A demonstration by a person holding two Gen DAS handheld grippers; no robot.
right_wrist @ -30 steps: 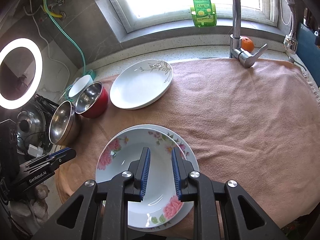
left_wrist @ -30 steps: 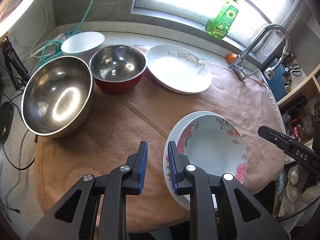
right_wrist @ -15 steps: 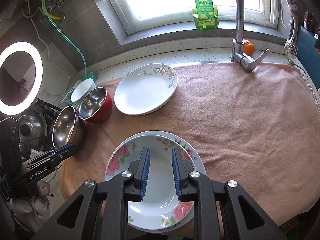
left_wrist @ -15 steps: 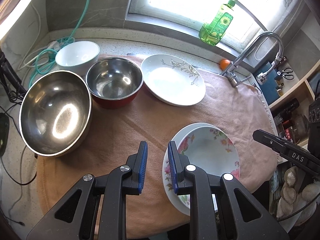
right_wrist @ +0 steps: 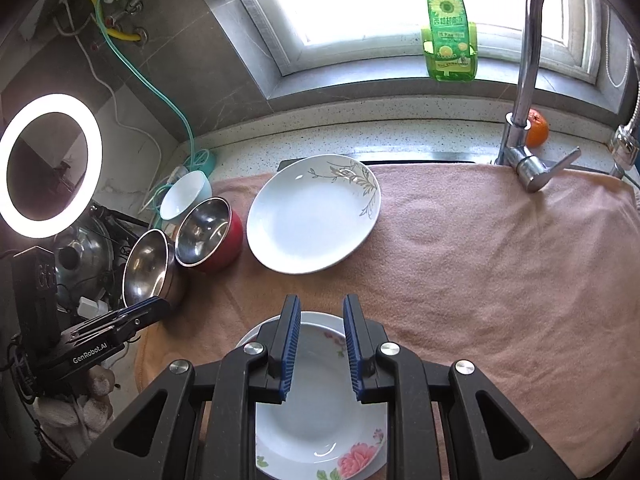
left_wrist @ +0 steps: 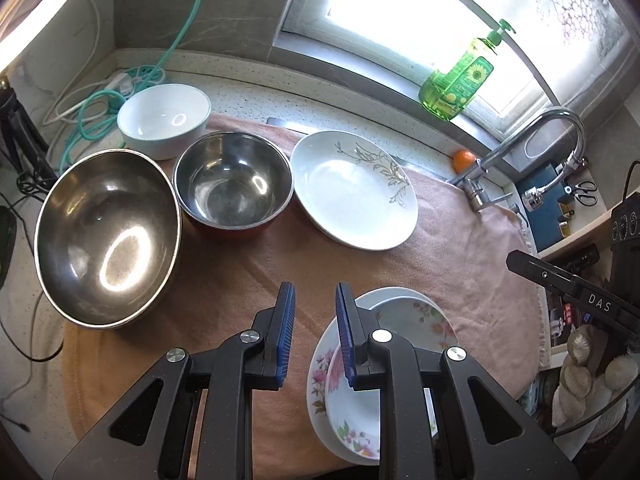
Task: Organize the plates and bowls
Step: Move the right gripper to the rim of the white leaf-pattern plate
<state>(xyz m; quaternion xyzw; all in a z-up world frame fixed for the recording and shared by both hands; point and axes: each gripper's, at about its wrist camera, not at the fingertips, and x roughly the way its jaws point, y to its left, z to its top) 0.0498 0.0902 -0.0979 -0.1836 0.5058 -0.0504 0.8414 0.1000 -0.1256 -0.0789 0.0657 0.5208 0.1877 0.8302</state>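
Two floral plates (left_wrist: pixel 404 332) lie stacked at the near edge of the pink towel (left_wrist: pixel 240 272); they also show in the right wrist view (right_wrist: pixel 320 420). A white plate with a grey leaf print (left_wrist: pixel 354 190) lies further back (right_wrist: pixel 312 220). A large steel bowl (left_wrist: pixel 104 236), a red steel-lined bowl (left_wrist: pixel 234 188) and a white bowl (left_wrist: pixel 164 118) stand at the left. My left gripper (left_wrist: pixel 314 300) is open and empty above the towel, left of the stack. My right gripper (right_wrist: pixel 318 316) is open and empty above the stack.
A faucet (right_wrist: pixel 524 92) stands at the back right with an orange (right_wrist: pixel 536 128) behind it. A green soap bottle (right_wrist: pixel 448 28) stands on the window sill. A ring light (right_wrist: pixel 48 164) and cables are at the left. Shelves with clutter (left_wrist: pixel 580 208) are at the right.
Both grippers have pulled back and up from the floral stack, so the dishes look further away. Nothing on the towel has moved. Both grippers stay open.
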